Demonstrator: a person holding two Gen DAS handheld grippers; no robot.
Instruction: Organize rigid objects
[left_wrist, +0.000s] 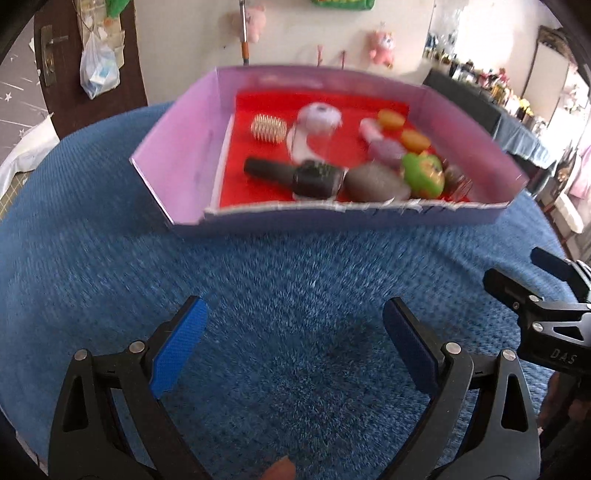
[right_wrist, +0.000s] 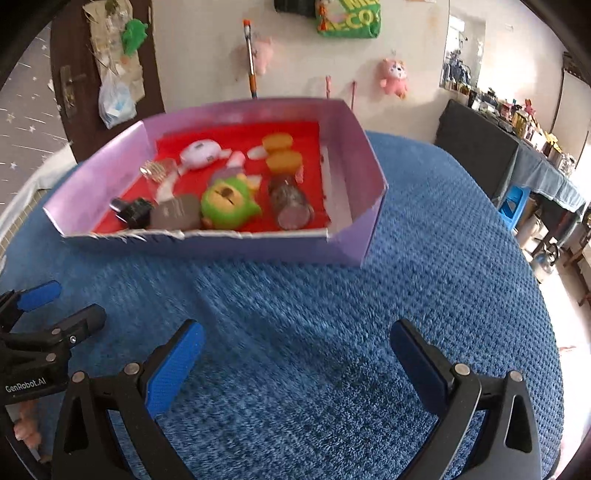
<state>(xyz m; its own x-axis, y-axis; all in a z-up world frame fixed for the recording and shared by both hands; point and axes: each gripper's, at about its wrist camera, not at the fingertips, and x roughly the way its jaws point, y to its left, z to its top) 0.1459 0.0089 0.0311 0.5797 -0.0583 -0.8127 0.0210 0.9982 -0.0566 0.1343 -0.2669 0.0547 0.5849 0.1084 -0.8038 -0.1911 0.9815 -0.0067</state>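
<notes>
Covering nearly everything below you is a blue textured cloth (right_wrist: 332, 314), and it lies bare between both of your tools and the box. Beyond it rises a pale wall (right_wrist: 207, 55) hung with pink plush toys (right_wrist: 393, 77), with a dark door (left_wrist: 55, 66) at the left and a cluttered long table (right_wrist: 524, 147) off to the right.

On the cloth sits a purple cardboard box (left_wrist: 177, 140) with a red floor, its near wall low and ragged. All the small items are inside it: a black bottle (left_wrist: 291, 175) lying on its side near the front edge, a grey oval piece (left_wrist: 373, 182) touching it, a green round toy (left_wrist: 424, 170) just beside that, and a clear jar (right_wrist: 290, 201) lying on its side toward the right wall. Further back you have a white round gadget (left_wrist: 317, 116), two orange caps (right_wrist: 280, 151) and a spiky gold ball (left_wrist: 269, 128). The picture is blurred, so finer detail is lost.

Your left gripper (left_wrist: 295, 332) hovers above the cloth, well short of the box, jaws spread wide and holding nothing. Your right gripper (right_wrist: 297, 350) does the same, jaws wide apart and empty. They hang side by side, each visible at the edge of the other's view.
</notes>
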